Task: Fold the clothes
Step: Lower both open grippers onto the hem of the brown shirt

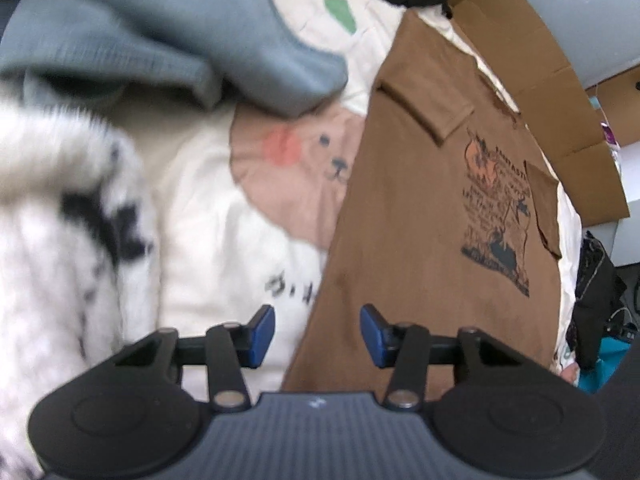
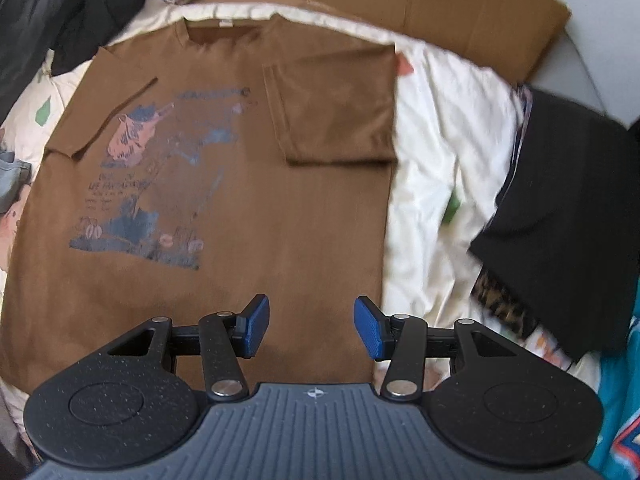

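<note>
A brown printed T-shirt [image 2: 256, 208] lies flat on a cream cartoon-print bedsheet [image 2: 432, 168], front up, with both short sleeves [image 2: 332, 112] folded inward over the chest. My right gripper [image 2: 312, 328] hovers open above the shirt's lower hem near its right edge, nothing between its blue pads. In the left wrist view the same shirt [image 1: 420, 216] runs up the right half, and my left gripper [image 1: 318, 334] is open above its left bottom edge, straddling shirt and sheet.
A grey knit garment [image 1: 168, 36] and a fluffy white-and-black one [image 1: 60, 216] lie left of the shirt. Black clothes [image 2: 568, 216] are piled on the right, with a leopard-print piece beneath. Flattened cardboard [image 2: 440, 4] lines the far edge; dark clothing [image 2: 60, 20] sits far left.
</note>
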The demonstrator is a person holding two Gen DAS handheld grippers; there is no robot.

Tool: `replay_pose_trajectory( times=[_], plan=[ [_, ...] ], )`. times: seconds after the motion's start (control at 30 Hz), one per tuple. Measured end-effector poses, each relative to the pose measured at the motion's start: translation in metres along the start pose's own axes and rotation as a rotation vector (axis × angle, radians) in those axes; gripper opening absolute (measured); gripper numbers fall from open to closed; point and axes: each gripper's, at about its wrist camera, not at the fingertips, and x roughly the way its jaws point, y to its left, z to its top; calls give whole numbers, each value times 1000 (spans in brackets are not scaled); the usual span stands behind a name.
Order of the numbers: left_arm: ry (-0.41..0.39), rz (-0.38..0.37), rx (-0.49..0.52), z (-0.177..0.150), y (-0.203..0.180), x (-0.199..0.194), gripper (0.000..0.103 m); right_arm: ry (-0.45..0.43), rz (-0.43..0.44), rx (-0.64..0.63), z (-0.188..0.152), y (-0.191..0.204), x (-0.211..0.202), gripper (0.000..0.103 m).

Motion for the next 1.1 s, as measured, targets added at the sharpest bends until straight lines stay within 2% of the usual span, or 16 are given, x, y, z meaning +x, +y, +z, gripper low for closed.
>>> replay_pose_trajectory(
  times=[0.13,0.23,0.63,0.93,1.1],
  plan=[
    [54,-12,-27,-16,9,12,36,21,-15,-20,-6,8,4,54],
    [87,-9,-11,-28,14,19,31,37,-20,-19,-10,10,5,54],
    [151,13,-16,-64,27,35,29,103,-58,-9,-35,10,12,54],
    [151,16,-37,-81,28,40,23,156,-68,-19,-49,1,26,54],
    [115,-25,-99,-85,38,35,23,222,-48,-15,-66,-5,40,54]
  ],
)
